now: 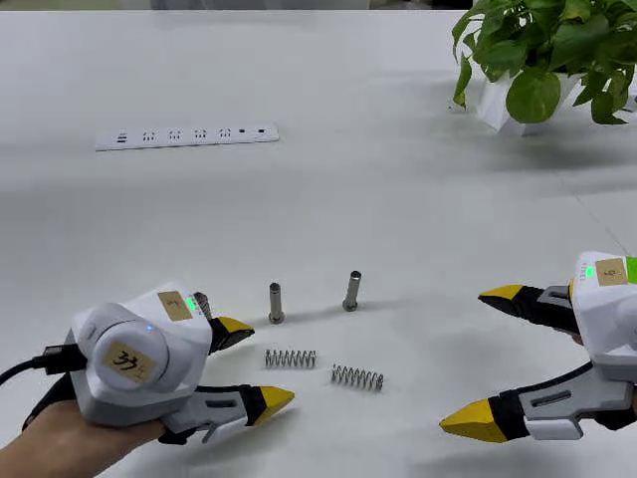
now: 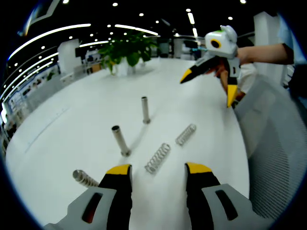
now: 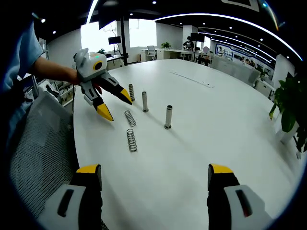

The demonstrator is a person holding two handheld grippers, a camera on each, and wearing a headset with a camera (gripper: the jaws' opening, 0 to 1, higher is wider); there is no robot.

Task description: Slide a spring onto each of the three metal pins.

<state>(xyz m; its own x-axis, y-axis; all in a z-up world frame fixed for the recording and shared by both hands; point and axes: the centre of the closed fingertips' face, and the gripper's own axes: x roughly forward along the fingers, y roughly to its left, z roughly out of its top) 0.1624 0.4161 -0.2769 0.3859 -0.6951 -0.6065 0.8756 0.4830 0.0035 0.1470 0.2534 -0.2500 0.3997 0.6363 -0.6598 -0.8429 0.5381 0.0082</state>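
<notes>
Three metal pins stand upright on the white table. The left pin wears a spring and is partly hidden behind my left gripper, which is open with nothing between its jaws. The middle pin and the right pin are bare. Two loose springs lie in front of them, one close to the left gripper's tips and one further right. In the left gripper view the nearer spring lies just ahead of the open jaws. My right gripper hovers wide open at the right, apart from everything.
A white power strip lies at the back left. A potted plant stands at the back right corner. A grey mesh chair sits at the table's near edge.
</notes>
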